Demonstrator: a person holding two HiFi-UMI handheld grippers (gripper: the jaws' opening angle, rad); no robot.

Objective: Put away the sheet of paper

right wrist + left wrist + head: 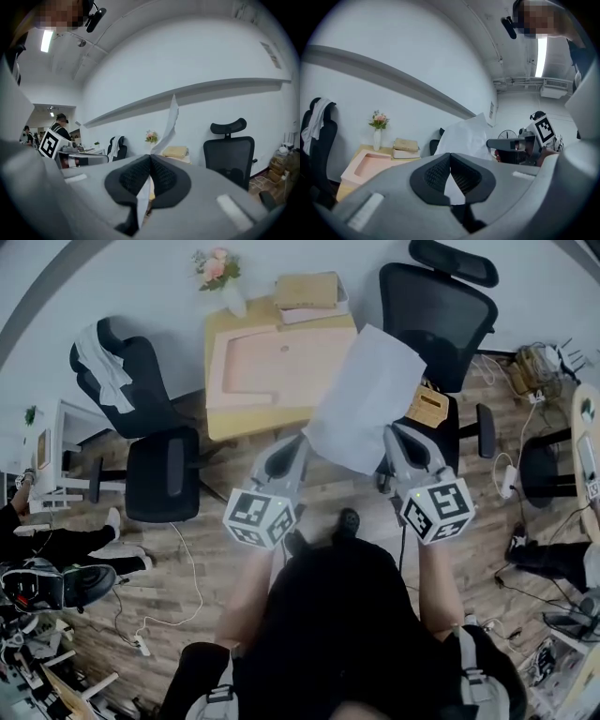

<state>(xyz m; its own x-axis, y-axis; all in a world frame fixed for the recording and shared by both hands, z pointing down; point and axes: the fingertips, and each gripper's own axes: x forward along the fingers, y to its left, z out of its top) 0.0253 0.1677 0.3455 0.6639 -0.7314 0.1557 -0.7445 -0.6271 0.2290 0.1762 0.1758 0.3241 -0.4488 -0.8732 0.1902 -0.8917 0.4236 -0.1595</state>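
Note:
A white sheet of paper (366,395) hangs in the air in front of me, over the wooden floor and the near right corner of a small table. My left gripper (302,442) is shut on its lower left edge and my right gripper (392,432) is shut on its lower right edge. In the left gripper view the paper (464,138) rises from between the closed pads of the left gripper (450,157). Seen edge-on in the right gripper view, the paper (169,124) stands up from the closed right gripper (150,157).
A low wooden table (230,423) carries a pink tray (272,367), a vase of flowers (220,277) and a stack of tan boxes (307,294). Black office chairs stand at the left (141,418) and the right (441,306). Cables trail on the floor (187,577).

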